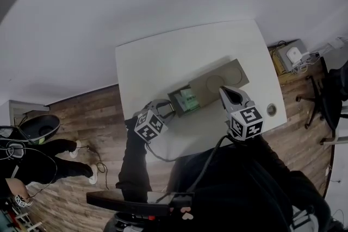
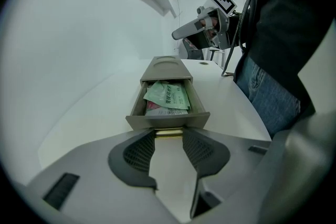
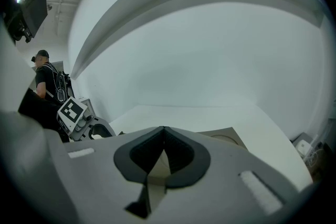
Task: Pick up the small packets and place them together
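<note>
A grey-brown box (image 1: 217,81) lies on the white table (image 1: 163,62) with its drawer (image 2: 168,119) pulled out toward me. Green packets (image 2: 168,94) (image 1: 189,99) lie in the drawer over a pink-and-white one (image 2: 156,108). My left gripper (image 2: 169,136) (image 1: 165,111) is open at the drawer front, its tips on either side of the small brass handle (image 2: 169,134). My right gripper (image 3: 164,136) (image 1: 224,91) is shut on nothing and hovers over the near right corner of the box top. It also shows in the left gripper view as the right gripper (image 2: 181,34), raised beyond the box.
A round cable hole (image 1: 271,110) sits near the table's right edge. On the wooden floor are a black chair (image 1: 326,100) and boxes with cables (image 1: 293,54) at right. A person (image 1: 49,155) and a dark bin (image 1: 41,126) are at left.
</note>
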A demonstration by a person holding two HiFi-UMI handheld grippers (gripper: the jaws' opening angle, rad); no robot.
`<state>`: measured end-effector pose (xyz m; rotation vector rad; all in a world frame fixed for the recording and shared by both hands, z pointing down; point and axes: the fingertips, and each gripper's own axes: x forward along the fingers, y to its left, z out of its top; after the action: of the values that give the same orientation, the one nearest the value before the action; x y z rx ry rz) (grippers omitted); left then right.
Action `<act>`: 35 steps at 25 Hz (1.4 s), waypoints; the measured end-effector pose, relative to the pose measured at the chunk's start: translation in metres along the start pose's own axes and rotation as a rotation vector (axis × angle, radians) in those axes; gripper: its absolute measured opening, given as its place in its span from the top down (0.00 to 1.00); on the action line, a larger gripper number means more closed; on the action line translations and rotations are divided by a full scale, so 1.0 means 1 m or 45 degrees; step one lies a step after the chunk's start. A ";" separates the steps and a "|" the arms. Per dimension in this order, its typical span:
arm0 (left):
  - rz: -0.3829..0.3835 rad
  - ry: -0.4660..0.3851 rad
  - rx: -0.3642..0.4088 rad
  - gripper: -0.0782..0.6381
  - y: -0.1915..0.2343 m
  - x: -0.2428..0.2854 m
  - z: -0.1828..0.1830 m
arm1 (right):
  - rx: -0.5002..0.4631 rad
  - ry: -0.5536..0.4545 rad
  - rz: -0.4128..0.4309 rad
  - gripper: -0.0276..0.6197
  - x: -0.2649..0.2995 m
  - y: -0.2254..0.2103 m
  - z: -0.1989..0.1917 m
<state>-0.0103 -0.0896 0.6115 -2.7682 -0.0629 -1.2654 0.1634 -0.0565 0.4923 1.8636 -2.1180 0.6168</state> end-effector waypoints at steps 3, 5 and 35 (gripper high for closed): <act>0.008 0.013 -0.010 0.66 -0.001 -0.007 -0.010 | -0.015 0.005 0.015 0.95 0.004 0.008 0.000; 0.020 0.015 -0.018 0.66 -0.001 -0.011 -0.014 | -0.021 0.012 0.026 0.95 0.007 0.012 -0.001; 0.071 0.104 -0.092 0.66 -0.001 -0.051 -0.080 | -0.086 0.046 0.123 0.95 0.038 0.054 0.002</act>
<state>-0.1037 -0.0972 0.6247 -2.7525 0.0671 -1.3919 0.1050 -0.0859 0.4998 1.7107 -2.1875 0.5872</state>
